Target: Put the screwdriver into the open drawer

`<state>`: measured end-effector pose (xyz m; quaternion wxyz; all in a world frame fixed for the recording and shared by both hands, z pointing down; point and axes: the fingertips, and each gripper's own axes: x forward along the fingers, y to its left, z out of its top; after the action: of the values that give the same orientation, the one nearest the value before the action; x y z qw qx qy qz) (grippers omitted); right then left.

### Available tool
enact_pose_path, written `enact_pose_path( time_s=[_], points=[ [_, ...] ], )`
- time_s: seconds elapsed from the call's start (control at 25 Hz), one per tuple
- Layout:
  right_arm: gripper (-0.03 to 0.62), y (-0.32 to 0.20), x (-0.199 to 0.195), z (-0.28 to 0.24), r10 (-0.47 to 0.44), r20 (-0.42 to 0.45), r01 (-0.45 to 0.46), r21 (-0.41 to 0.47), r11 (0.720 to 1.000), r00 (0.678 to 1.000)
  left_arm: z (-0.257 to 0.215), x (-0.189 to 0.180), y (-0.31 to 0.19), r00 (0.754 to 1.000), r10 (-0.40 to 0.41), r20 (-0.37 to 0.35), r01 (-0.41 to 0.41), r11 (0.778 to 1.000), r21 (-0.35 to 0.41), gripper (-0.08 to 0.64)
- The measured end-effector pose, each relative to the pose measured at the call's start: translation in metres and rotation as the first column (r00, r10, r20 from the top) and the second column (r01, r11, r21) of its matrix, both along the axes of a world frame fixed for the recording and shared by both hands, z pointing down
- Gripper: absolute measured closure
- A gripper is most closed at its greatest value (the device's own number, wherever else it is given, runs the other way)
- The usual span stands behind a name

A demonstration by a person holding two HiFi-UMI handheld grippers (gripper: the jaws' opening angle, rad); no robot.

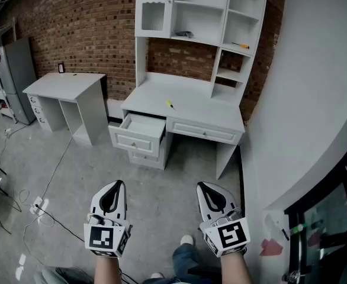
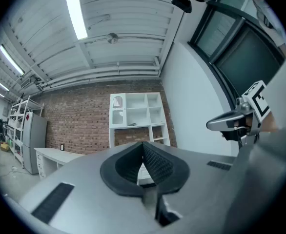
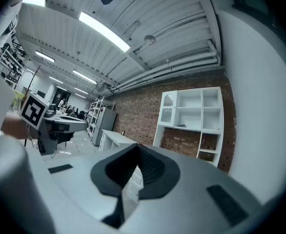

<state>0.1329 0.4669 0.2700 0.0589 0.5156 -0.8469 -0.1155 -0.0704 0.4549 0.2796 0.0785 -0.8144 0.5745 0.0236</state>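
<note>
**Both grippers shut, screwdriver far ahead on the desk**

You hold the left gripper [image 1: 116,185] and the right gripper [image 1: 202,187] side by side above the concrete floor [image 1: 156,194]. Each has its jaws pressed together on nothing. The yellow-handled screwdriver [image 1: 170,104] lies on top of the white desk [image 1: 203,114], well apart from both grippers. It sits just above and to the right of the open drawer [image 1: 139,129]. A small orange item [image 1: 240,45] on a shelf may be a second tool, but it is too small to tell.

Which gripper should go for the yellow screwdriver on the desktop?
Right, marginally. Both grippers are shut, empty and well short of the desk, but the right gripper lines up closer to the screwdriver than the left gripper, which faces the open drawer.
</note>
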Motion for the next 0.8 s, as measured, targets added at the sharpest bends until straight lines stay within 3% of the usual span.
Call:
enact_pose_path(
  time_s=[0.24,0.52,0.8],
  points=[
    [0.583,-0.041,0.015,0.008,0.008,0.032,-0.007,-0.008,1.000,0.999,0.004,0.016,-0.043,1.000,0.002,0.025,-0.001,1.000,-0.022,0.546],
    [0.583,-0.139,0.054,0.021,-0.006,0.074,0.008,-0.033,0.999,0.997,0.014,0.052,-0.134,0.999,-0.027,0.042,0.029,0.999,-0.041,0.546],
    [0.581,-0.241,0.092,0.015,-0.047,0.060,0.049,-0.032,0.998,0.997,0.010,0.083,-0.229,0.995,-0.102,-0.010,0.101,0.994,-0.040,0.546]
  ],
)
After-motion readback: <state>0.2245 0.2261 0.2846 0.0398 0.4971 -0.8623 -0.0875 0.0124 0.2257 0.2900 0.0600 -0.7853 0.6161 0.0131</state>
